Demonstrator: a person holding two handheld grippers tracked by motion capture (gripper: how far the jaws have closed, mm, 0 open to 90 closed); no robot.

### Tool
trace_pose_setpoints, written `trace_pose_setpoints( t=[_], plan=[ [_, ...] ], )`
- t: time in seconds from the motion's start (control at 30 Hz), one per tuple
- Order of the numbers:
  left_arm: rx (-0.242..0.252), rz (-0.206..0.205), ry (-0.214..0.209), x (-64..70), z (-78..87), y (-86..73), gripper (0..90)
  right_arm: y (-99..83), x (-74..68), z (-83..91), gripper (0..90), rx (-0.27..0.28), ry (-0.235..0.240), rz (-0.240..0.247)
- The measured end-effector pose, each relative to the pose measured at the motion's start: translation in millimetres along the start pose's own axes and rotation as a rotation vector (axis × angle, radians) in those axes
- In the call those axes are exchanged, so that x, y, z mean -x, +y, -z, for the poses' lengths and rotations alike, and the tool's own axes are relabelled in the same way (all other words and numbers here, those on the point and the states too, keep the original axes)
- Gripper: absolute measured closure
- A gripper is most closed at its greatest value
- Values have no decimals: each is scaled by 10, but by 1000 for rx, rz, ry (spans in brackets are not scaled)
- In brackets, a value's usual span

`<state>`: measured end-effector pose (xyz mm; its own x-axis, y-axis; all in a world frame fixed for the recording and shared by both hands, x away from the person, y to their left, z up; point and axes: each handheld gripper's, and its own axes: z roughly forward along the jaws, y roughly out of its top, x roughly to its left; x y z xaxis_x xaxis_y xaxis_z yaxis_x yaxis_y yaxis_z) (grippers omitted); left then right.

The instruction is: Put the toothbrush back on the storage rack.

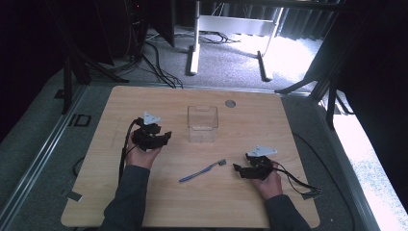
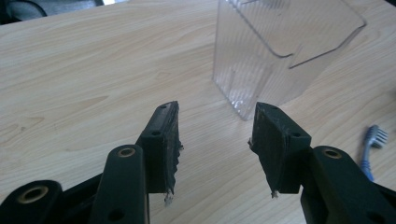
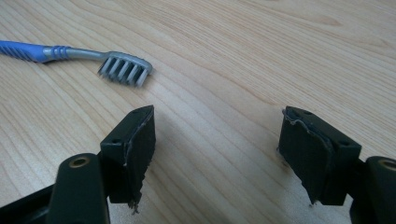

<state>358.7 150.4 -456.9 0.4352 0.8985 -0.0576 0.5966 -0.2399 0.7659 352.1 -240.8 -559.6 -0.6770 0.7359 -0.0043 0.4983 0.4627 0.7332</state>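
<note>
A blue and grey toothbrush (image 1: 203,171) lies flat on the wooden table (image 1: 144,202), bristle head toward the right. Its bristles (image 3: 124,70) sit just ahead and left of my right gripper (image 3: 217,140), which is open with nothing between its jaws. In the high view the right gripper (image 1: 238,168) rests low on the table, right of the brush head. A clear plastic box (image 1: 202,123) stands upright at the table's middle. My left gripper (image 1: 166,137) is open and empty, left of the box. The box (image 2: 280,51) stands close ahead of the left gripper (image 2: 215,140), with the brush head (image 2: 375,137) at the right edge.
A round grey grommet (image 1: 230,103) is set in the table near its far edge. Cables trail from both grippers, one looping off the right side (image 1: 300,185). Beyond the table stand a white desk frame (image 1: 231,29) and floor cables.
</note>
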Motion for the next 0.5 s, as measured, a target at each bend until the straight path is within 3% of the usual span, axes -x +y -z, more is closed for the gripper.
trace_pose_setpoints(
  t=[0.2, 0.5],
  plan=[
    [-2, -12, -14, 47, 17, 26, 522, 0, 0, 0, 269, 0, 0, 0],
    [-59, -59, -25, 119, -44, 58, 522, 0, 0, 0, 269, 0, 0, 0]
  ],
)
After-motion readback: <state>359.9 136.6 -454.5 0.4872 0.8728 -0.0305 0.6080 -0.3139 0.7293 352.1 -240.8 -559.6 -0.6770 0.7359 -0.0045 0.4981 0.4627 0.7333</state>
